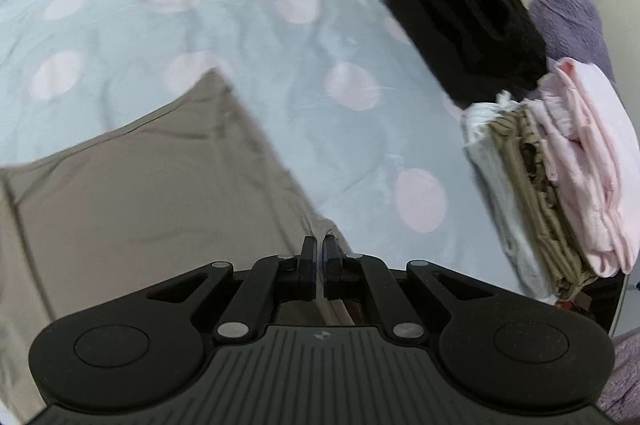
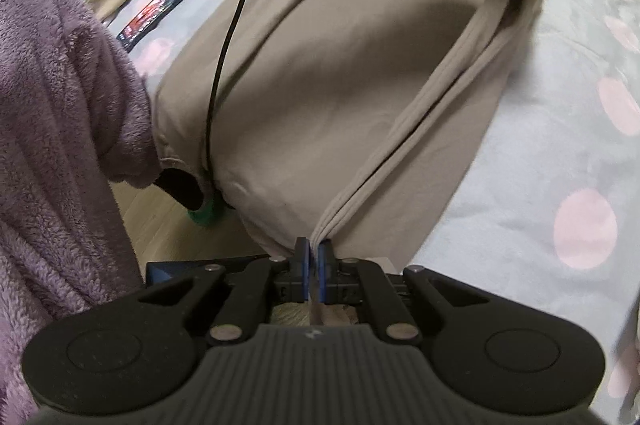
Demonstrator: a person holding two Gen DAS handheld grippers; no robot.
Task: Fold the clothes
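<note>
Gripping beige garment (image 2: 320, 65) hem | left claw (image 1: 319, 253) clamped | right claw (image 2: 313, 257) clamped

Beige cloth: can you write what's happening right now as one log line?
step: mid-fold | left gripper: shut on beige cloth | right gripper: shut on beige cloth | surface: dotted bedsheet

The left gripper (image 1: 319, 245) and the right gripper (image 2: 313, 247) both have their jaws pinched together on fabric edges.
</note>
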